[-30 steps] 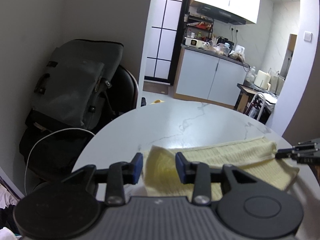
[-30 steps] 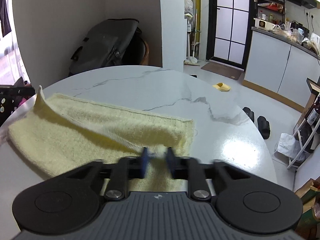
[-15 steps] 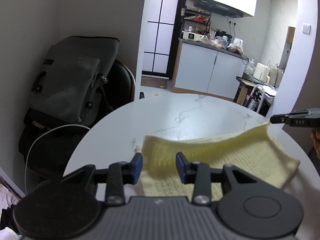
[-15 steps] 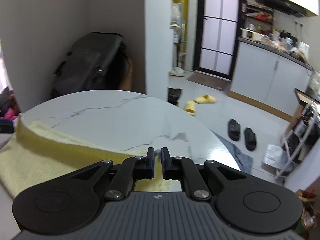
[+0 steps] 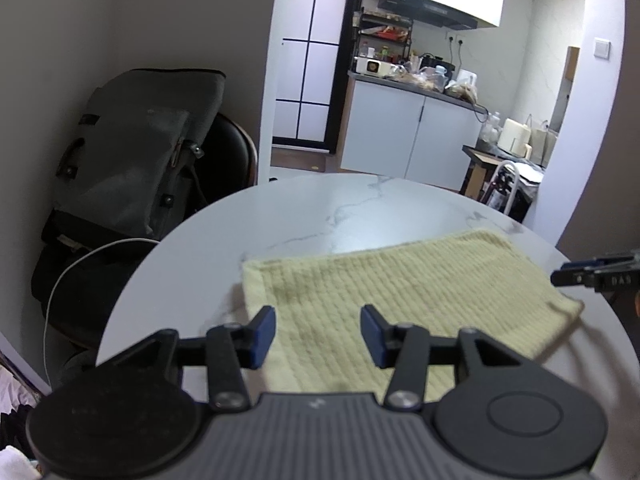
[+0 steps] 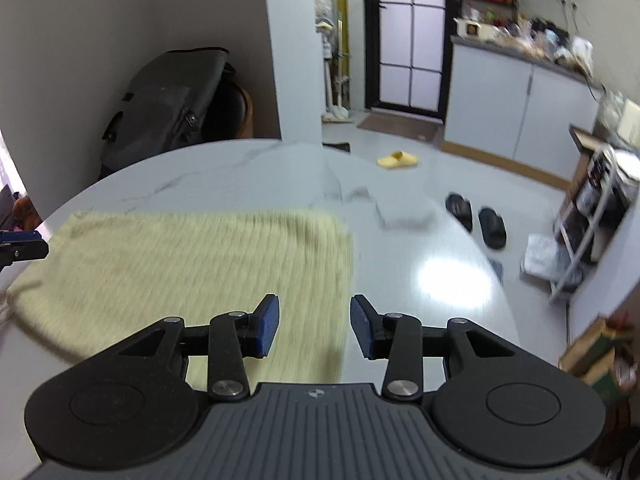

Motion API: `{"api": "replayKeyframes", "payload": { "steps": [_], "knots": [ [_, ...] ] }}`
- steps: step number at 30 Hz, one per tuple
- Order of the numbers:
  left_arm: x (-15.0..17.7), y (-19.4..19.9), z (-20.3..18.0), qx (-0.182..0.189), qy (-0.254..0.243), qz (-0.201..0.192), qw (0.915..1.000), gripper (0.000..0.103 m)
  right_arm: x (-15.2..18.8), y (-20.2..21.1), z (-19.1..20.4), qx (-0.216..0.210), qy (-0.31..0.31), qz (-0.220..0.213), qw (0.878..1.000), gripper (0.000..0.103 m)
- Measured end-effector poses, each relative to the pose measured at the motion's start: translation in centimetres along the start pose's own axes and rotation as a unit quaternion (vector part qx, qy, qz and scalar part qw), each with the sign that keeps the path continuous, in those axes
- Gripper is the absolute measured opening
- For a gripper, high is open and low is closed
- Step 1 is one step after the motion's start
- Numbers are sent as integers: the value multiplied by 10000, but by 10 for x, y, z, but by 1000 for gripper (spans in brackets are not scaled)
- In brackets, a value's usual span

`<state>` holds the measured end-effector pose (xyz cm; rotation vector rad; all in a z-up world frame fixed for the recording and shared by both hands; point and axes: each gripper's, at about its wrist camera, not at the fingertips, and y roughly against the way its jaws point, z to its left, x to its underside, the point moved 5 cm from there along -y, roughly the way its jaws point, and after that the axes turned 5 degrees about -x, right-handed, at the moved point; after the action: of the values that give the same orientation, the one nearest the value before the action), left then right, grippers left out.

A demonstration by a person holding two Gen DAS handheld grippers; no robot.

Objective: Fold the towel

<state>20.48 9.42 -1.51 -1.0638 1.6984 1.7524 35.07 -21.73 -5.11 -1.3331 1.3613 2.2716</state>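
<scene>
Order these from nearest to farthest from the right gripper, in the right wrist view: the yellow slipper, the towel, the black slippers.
From the right gripper:
1. Towel, directly under the fingers, on the table.
2. Black slippers, floor, right, beyond the table edge.
3. Yellow slipper, floor, farther back, near the door.

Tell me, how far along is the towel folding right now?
One fold looks done: the yellow towel lies doubled and flat on the round marble table. Nothing is in hand: the left gripper and right gripper are both opening above it, with no cloth pinched between their pads. Probably left: folding the long rectangle again to make it smaller.
</scene>
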Motion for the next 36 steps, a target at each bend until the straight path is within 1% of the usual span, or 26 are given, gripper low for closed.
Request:
{"api": "replayKeyframes", "payload": {
  "steps": [4,10,17,18,19,20,26,32,33,36],
  "knots": [
    [8,10,-7,73,-42,-8,10000,51,12,10,5,40,-182,-18,9998,44],
    [20,23,-14,165,-57,0,9998,51,24,11,5,95,-492,-45,9987,44],
    [37,36,-20,234,-129,55,9996,51,30,13,7,204,-580,-106,9981,42],
    [39,37,-22,241,-149,52,9996,51,30,13,7,217,-596,-117,9979,39],
    [41,38,-24,250,-186,51,9995,51,31,12,7,239,-607,-103,9978,35],
    [43,40,-26,256,-213,50,9994,51,31,12,7,253,-613,-90,9978,34],
    [48,45,-30,271,-214,13,9994,51,33,21,9,282,-804,-174,9962,34],
    [49,44,-29,230,-153,-44,9996,51,36,14,10,371,-823,-95,9959,34],
    [49,44,-29,222,-143,-39,9996,51,36,13,10,405,-803,-101,9959,33],
    [50,42,-27,206,-110,-27,9997,51,35,9,11,457,-741,-112,9961,10]
  ]
}}
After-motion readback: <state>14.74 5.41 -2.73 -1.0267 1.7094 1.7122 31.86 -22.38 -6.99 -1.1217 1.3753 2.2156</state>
